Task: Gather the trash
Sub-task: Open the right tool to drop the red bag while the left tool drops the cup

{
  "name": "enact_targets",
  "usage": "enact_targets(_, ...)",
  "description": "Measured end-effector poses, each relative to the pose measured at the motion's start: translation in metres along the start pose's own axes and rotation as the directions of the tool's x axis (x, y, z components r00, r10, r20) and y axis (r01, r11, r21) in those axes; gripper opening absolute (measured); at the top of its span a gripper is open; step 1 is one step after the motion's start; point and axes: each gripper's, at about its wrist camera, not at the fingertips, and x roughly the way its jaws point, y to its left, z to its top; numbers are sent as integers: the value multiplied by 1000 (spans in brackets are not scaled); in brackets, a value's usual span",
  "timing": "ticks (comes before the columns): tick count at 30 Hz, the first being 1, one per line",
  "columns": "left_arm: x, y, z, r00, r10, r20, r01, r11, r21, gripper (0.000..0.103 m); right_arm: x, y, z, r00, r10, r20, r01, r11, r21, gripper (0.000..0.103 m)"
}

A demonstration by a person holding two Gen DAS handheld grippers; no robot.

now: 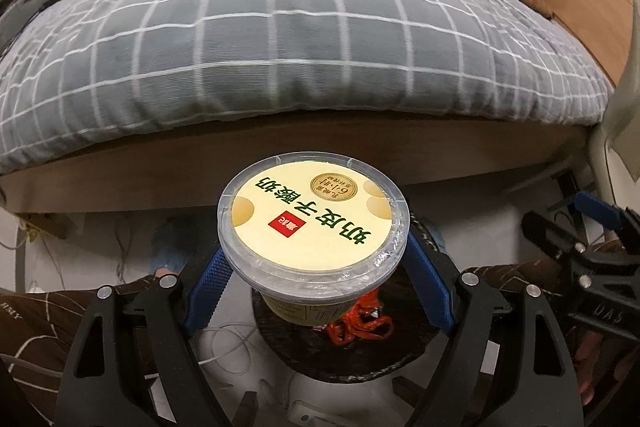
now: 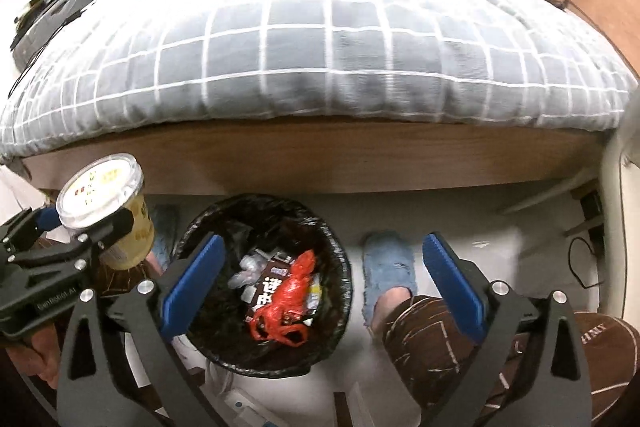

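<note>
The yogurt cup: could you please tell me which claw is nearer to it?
Left. The left claw grips the yogurt cup between its pads; the right claw stands open and empty beside it, over the trash bin.

Cup lid (image 1: 313, 217): green Chinese characters "奶皮子酸奶", seen upside down.
Left gripper (image 2: 94, 223) body, lower left: "GenRobot.AI".
Trousers (image 2: 592, 351), lower right: "HRY".

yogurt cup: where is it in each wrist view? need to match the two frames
Left wrist: yogurt cup at lower centre, lid toward the camera, clamped between the left gripper's blue pads, above the trash bin.
Right wrist: same cup at the left edge, in the left gripper, left of the bin.
Shared landmark: the red plastic bag in the bin.
</note>
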Motion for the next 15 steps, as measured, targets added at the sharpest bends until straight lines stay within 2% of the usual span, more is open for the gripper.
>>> enact_targets(11, 8, -24, -4, 1000, -20, -4, 20, 999, 36, 82, -2, -16, -1, 1000, -7, 13, 6, 1000, 28, 95)
enact_targets(15, 9, -23, -6, 1000, -9, 2, 9, 999, 35, 93, -1, -14, -1, 1000, -6, 13, 5, 1000, 26, 95)
